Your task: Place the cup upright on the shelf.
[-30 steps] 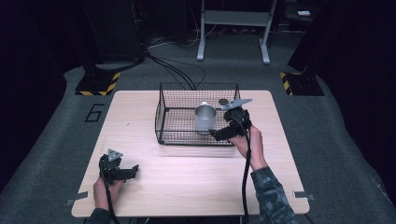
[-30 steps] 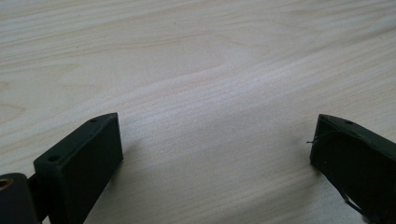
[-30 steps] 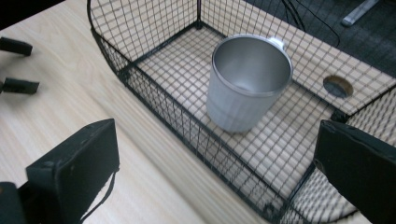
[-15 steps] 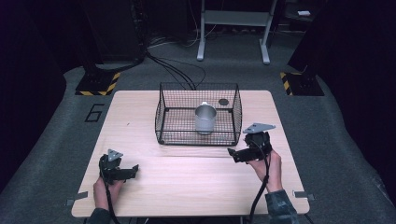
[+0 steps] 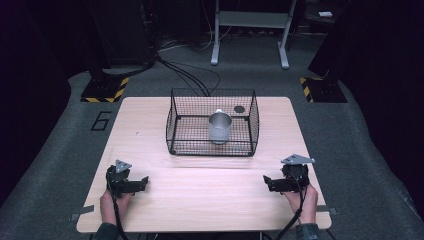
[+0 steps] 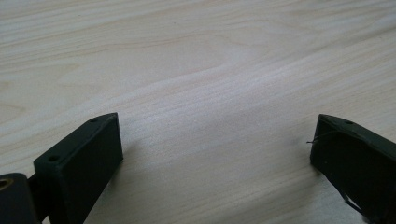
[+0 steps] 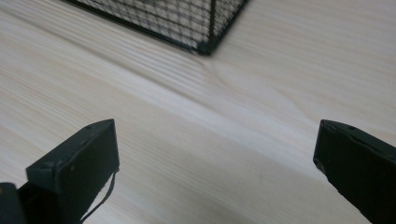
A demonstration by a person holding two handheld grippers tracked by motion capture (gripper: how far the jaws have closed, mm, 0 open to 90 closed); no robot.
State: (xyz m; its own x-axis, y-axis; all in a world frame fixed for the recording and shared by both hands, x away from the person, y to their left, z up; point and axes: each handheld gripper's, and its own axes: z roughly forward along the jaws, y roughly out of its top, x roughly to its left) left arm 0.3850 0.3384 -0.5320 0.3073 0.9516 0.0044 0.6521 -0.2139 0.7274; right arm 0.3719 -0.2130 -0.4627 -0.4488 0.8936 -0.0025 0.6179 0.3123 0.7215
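Observation:
A black wire basket stands at the middle back of the wooden table. Inside it a silver metal cup stands upright. My left gripper rests near the table's front left, held by a hand, open and empty; in the left gripper view its jaws stand wide apart over bare wood. My right gripper sits near the front right, also open with nothing between the jaws. In the right gripper view a corner of the basket lies ahead, well clear of the jaws.
A small dark round thing lies in the basket's far right part. Black stands with yellow-striped bases and cables sit on the grey floor behind the table. A metal frame stands farther back.
My right gripper has drawn back from the basket's right side to the table's front right. The cup stays in the basket. The left gripper has not moved.

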